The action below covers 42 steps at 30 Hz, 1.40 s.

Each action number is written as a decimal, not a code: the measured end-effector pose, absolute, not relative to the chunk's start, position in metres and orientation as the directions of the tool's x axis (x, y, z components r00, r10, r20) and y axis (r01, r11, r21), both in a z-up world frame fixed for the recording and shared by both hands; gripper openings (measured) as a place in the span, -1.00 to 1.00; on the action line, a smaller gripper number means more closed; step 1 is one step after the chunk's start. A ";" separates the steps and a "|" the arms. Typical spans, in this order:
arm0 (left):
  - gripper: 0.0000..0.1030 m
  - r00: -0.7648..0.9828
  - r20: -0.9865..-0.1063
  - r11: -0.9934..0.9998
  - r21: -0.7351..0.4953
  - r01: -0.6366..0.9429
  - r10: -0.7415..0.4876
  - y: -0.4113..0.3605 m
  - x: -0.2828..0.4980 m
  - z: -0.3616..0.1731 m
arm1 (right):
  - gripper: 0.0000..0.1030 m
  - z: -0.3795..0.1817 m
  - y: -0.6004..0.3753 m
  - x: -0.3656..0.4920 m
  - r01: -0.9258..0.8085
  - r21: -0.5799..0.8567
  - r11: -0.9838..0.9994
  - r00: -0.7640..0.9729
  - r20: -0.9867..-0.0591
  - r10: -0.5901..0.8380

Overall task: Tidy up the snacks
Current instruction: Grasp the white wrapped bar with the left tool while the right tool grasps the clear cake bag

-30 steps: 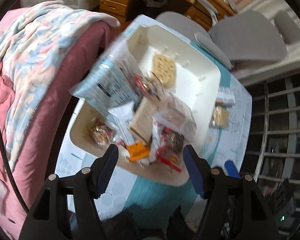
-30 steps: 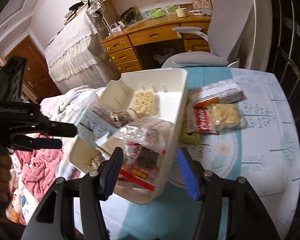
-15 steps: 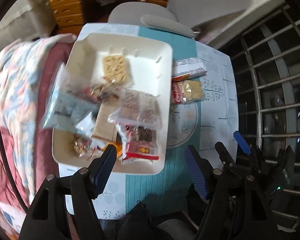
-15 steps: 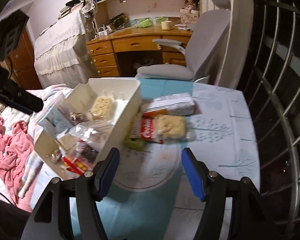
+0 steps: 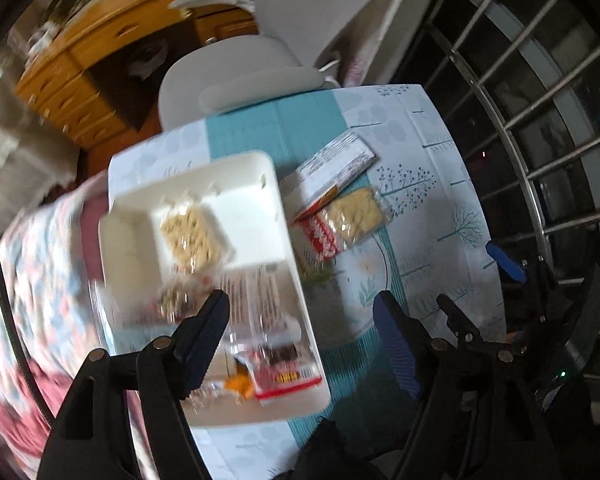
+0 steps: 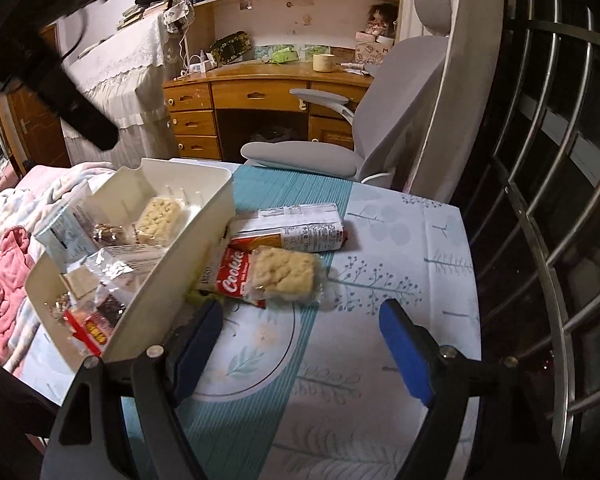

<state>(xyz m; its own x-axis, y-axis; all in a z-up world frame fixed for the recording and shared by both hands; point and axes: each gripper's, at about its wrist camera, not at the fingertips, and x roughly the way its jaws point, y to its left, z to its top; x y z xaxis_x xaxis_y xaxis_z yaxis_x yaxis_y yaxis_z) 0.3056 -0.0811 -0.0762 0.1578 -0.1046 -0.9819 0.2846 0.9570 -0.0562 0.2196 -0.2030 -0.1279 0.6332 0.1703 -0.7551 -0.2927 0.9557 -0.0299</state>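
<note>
Right gripper [image 6: 300, 344] nearest loose snacks, jaws opening, empty.
I see cookie pack [image 6: 278, 274] just beyond it, long axis left-right, beside tray [image 6: 180, 256].

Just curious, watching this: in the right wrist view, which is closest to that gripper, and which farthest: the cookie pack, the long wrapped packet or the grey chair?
1. Cookie pack, just ahead on the tablecloth.
2. Long wrapped packet, behind it.
3. Grey chair, beyond the table's far edge.
</note>
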 end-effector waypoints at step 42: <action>0.45 -0.046 -0.991 0.864 0.087 0.496 0.127 -0.210 0.456 -0.295 | 0.73 -0.252 -0.167 0.317 -0.190 0.126 0.974 0.582 -0.784 0.215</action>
